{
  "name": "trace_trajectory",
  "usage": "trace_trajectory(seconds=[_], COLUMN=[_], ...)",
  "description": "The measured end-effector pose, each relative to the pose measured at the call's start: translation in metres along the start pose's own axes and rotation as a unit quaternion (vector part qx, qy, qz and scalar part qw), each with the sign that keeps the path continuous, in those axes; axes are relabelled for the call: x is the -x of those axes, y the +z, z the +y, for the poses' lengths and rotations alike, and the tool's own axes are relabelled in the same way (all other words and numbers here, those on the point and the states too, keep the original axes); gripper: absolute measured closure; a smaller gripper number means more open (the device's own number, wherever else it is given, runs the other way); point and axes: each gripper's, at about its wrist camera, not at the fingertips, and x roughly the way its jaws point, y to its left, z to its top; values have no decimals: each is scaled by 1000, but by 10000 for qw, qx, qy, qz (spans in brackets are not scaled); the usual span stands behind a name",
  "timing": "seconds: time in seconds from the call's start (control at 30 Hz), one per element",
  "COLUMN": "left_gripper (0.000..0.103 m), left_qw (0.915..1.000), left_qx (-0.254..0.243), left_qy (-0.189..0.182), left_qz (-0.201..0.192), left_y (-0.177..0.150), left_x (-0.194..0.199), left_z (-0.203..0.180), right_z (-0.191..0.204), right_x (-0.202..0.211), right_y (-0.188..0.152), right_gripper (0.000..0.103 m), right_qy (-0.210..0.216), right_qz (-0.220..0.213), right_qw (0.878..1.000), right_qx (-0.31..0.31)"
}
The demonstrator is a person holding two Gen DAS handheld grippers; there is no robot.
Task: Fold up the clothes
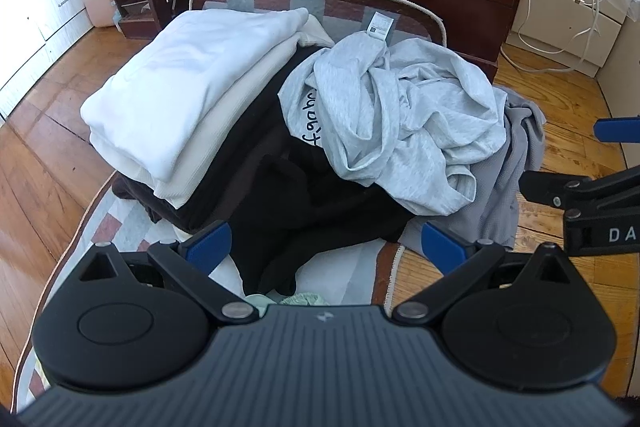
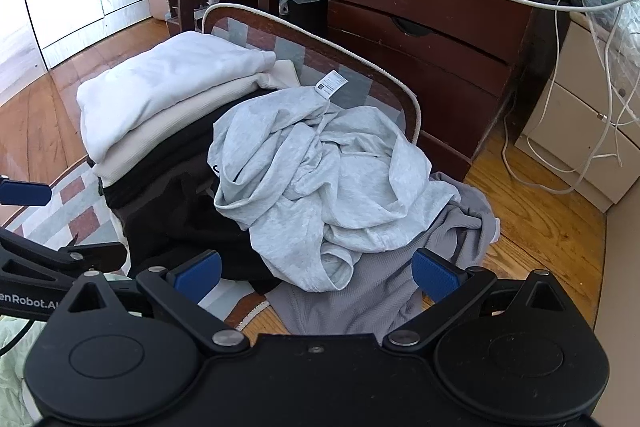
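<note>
Shirt (image 2: 320,183) light grey, crumpled, perhaps inside-out; both tongs (image 1: 326,247) (image 2: 316,273) spread, empty.

Bare wooden floor (image 2: 532,227) lies open right of the clothes pile; a dark wooden dresser (image 2: 432,39) blocks the far side, white cables (image 2: 520,163) trailing down beside it, folded white stack (image 1: 176,83) walls the left

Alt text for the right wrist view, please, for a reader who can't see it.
The open right gripper hovers empty over a crumpled light grey garment on a patterned rug. Folded white and cream tops are stacked to its left on dark clothes; the left gripper shows at the left edge.
</note>
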Motion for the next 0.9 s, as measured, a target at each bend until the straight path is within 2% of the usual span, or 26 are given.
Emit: trace_trajectory(seconds=[0.9], left_gripper=[0], left_qw=[9999], left_qx=[25], left_qy=[-106], left_qz=[30], left_y=[-3], left_x=[-2], left_z=[-1], right_z=[1], right_x=[-2], right_y=[-5], right_gripper=[0], right_qy=[43], right_qz=[40], right_qw=[10000], right_qx=[6])
